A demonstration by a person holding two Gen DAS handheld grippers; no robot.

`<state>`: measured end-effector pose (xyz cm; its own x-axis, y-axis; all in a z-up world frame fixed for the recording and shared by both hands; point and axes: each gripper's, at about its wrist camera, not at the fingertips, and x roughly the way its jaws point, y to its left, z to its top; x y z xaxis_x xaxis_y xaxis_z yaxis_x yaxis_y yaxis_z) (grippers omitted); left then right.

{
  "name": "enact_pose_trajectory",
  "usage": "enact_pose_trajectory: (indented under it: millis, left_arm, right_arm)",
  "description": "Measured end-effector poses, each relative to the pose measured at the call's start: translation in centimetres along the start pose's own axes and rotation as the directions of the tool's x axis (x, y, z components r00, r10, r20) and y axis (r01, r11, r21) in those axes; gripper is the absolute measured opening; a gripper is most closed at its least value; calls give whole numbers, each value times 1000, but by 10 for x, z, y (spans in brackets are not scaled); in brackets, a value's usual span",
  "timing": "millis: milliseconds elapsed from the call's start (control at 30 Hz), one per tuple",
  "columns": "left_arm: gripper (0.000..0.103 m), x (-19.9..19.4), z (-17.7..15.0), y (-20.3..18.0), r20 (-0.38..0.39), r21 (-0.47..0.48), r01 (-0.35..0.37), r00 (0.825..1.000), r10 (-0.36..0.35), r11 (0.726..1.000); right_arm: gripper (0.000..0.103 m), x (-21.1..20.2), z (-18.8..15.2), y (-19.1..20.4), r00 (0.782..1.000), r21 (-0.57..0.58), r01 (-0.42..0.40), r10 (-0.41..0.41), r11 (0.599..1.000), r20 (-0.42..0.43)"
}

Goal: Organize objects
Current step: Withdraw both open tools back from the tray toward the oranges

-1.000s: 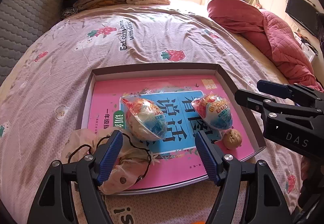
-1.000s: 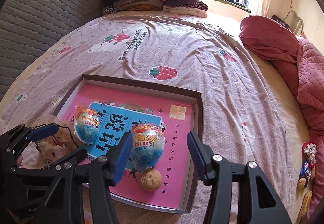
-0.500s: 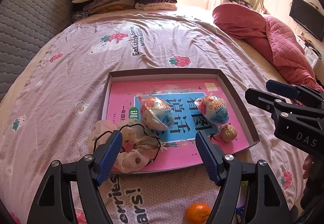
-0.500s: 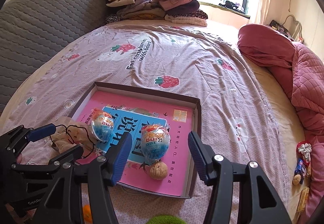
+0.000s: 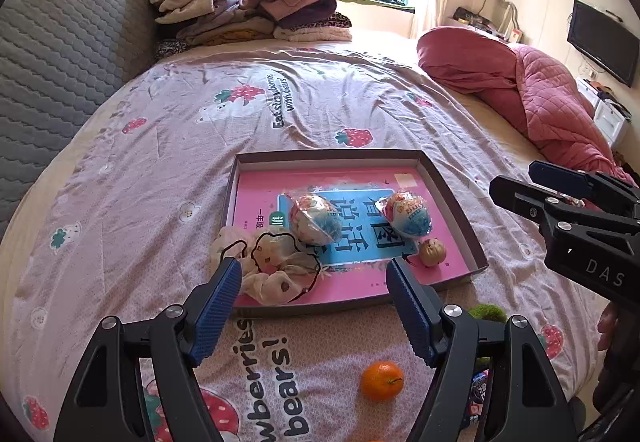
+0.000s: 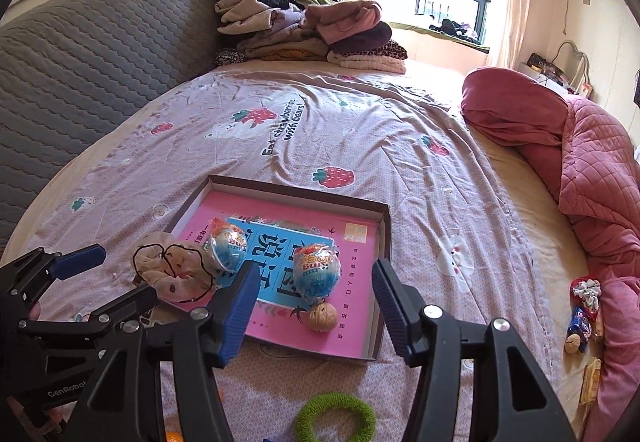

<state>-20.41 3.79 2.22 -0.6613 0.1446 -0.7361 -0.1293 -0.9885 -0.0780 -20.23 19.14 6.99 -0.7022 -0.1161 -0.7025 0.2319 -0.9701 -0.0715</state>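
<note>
A shallow brown box (image 5: 452, 194) with a pink book inside lies on the bed. In it are two wrapped toy eggs (image 5: 314, 218) (image 5: 410, 212), a walnut (image 5: 432, 252) and a cream scrunchie (image 5: 272, 268) draped over its near-left rim. The box also shows in the right wrist view (image 6: 384, 242). My left gripper (image 5: 314, 298) is open and empty, above the bed before the box. My right gripper (image 6: 314, 302) is open and empty, near the walnut (image 6: 322, 317). A tangerine (image 5: 382, 381) and a green scrunchie (image 6: 336, 416) lie on the sheet in front.
A red quilt (image 5: 532, 98) lies at the right. Folded clothes (image 5: 248, 14) are stacked at the back. A grey padded headboard (image 6: 80, 66) runs along the left. Small snacks and a walnut (image 6: 582, 322) lie by the quilt's edge.
Both grippers have pulled back and up from the box. The tangerine and green scrunchie have come into view. Both grippers stay open.
</note>
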Motion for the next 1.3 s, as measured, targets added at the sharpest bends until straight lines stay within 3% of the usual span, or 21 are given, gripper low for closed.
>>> enact_pose_trajectory:
  millis: [700,1300]
  left_arm:
    - [76,-48,-31,-9,38,8,5,999,-5,1000]
    - [76,-68,-62,-9,39,16,1,999,-1,1000]
  right_arm:
    - [58,-48,-31,13,999,-15,-2,2,1000,38]
    - [58,-84,-63,21,997,-16,-7,8,1000,72]
